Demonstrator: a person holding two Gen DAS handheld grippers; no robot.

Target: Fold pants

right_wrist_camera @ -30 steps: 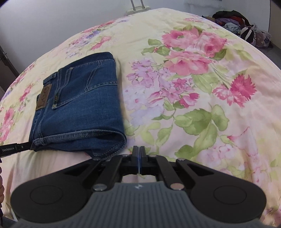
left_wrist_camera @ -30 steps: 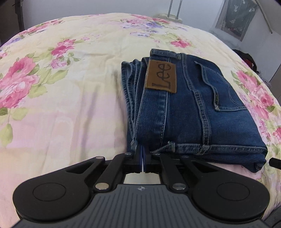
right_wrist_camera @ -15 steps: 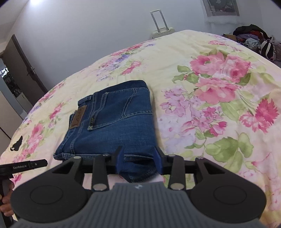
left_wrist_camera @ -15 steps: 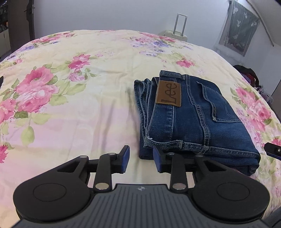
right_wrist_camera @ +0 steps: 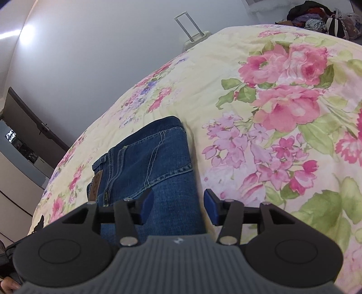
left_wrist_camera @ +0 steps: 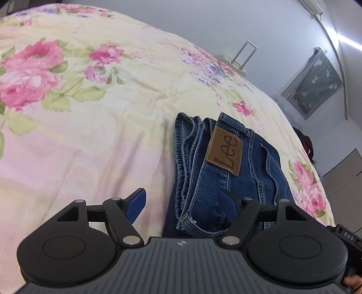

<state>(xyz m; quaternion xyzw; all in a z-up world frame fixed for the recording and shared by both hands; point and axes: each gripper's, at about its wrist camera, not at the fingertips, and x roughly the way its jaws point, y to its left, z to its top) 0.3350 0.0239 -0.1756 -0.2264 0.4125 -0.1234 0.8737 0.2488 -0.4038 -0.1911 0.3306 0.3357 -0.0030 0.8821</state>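
Note:
A pair of blue jeans [left_wrist_camera: 237, 171] lies folded into a compact rectangle on the floral bedspread [left_wrist_camera: 90, 113], with a brown Lee patch [left_wrist_camera: 225, 150] facing up. My left gripper [left_wrist_camera: 184, 207] is open, above the near left corner of the jeans, holding nothing. The jeans also show in the right wrist view [right_wrist_camera: 147, 162]. My right gripper [right_wrist_camera: 177, 205] is open above their near right edge, holding nothing. The near edge of the jeans is hidden behind both gripper bodies.
A pale suitcase with a raised handle [right_wrist_camera: 194, 34] stands by the wall past the bed. A pile of clothes and bags [right_wrist_camera: 321, 15] lies beyond the bed's far right. A dark door [right_wrist_camera: 29, 122] is at left. A wardrobe [left_wrist_camera: 346, 176] stands at right.
Both grippers went from shut to wide open and let go of the jeans. Both have lifted and tilted upward, so more wall shows.

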